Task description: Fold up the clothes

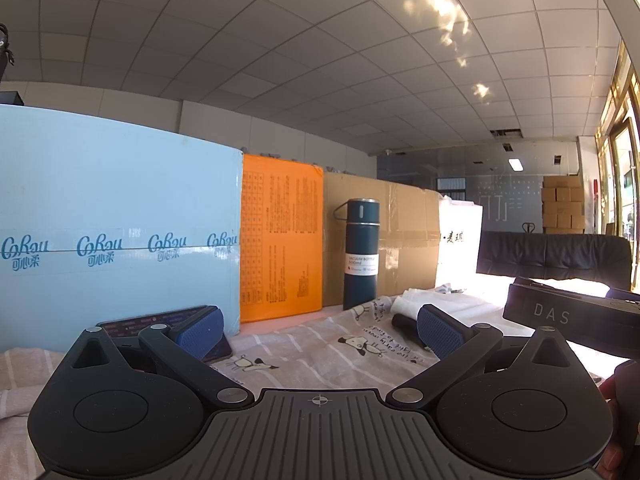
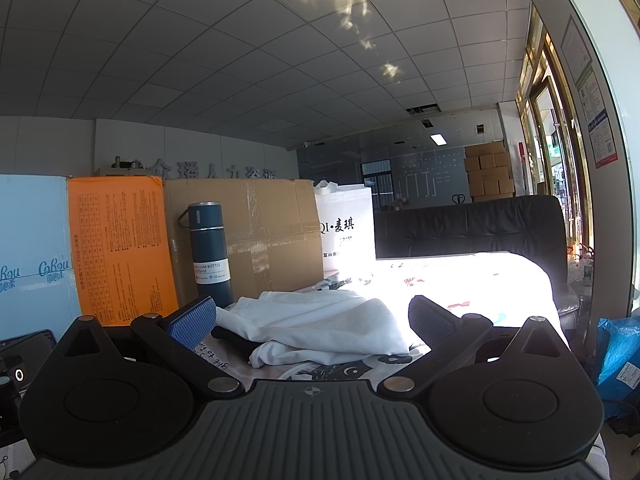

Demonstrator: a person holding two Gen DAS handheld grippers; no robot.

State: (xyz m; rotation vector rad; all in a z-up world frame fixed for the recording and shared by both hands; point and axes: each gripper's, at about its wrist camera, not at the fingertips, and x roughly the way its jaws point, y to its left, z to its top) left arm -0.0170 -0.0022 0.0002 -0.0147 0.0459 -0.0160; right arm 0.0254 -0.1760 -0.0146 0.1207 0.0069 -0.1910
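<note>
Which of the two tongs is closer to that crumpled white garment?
Right. The right tongs, open, sit just before the white garment, which fills the gap between the fingers. The left tongs, also open, face the vacuum bottle; the garment lies farther ahead, to their right.

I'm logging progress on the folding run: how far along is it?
Barely started. Nothing looks folded: the white garment lies crumpled on the printed sheet. Nothing is in hand; the left gripper and right gripper are both open and empty. Grasping, spreading and folding all remain.
</note>
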